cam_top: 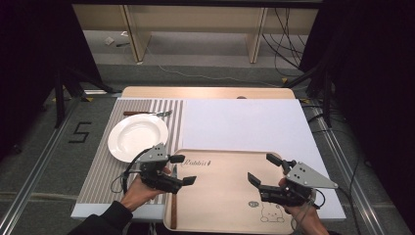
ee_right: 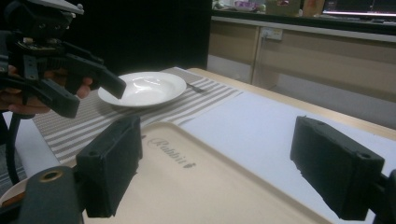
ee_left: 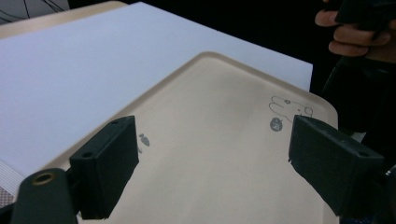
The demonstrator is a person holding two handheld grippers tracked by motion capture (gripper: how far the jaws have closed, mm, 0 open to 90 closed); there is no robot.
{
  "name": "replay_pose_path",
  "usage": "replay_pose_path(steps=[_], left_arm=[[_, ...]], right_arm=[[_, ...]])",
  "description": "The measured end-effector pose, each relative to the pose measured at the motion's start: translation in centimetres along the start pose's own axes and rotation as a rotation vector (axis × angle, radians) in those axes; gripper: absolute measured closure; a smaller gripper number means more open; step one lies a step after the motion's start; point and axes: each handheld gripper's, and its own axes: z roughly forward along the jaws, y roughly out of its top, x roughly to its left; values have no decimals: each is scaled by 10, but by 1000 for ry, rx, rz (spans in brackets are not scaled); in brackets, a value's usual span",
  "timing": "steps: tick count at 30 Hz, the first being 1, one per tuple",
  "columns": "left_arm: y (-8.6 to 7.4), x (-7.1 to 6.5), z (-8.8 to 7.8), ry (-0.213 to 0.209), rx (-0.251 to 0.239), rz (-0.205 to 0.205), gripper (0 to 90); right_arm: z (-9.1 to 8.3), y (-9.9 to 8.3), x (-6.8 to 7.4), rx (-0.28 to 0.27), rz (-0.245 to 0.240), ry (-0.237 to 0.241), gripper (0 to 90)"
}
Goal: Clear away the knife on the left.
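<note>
Since both grippers hover with jaws wide open and empty, the nearest thing is the knife [cam_top: 173, 208]: it lies along the tray's [cam_top: 225, 196] left edge, long axis toward the person, just below the left gripper [cam_top: 183, 170]; the right gripper [cam_top: 263, 169] is well apart.

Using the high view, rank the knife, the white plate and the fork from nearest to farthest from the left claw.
1. The knife, just under and behind the left claw, along the tray's left edge.
2. The white plate, on the striped mat, ahead and to the left.
3. The fork, beyond the plate at the mat's far end.
</note>
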Motion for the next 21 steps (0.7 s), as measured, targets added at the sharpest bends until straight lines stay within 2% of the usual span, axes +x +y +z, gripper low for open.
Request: replay_pose_path(steps=[6, 8, 13, 21], left_arm=[[-3, -1, -11, 21, -73, 30, 156], [-5, 0, -13, 39, -90, 36, 153], [-10, 2, -19, 65, -89, 31, 151], [-16, 2, -29, 80, -78, 24, 142]], right_arm=[[0, 0, 0, -1, 2, -3, 177], [0, 0, -1, 0, 4, -3, 177], [0, 0, -1, 0, 3, -2, 177], [0, 0, 0, 1, 3, -2, 177]])
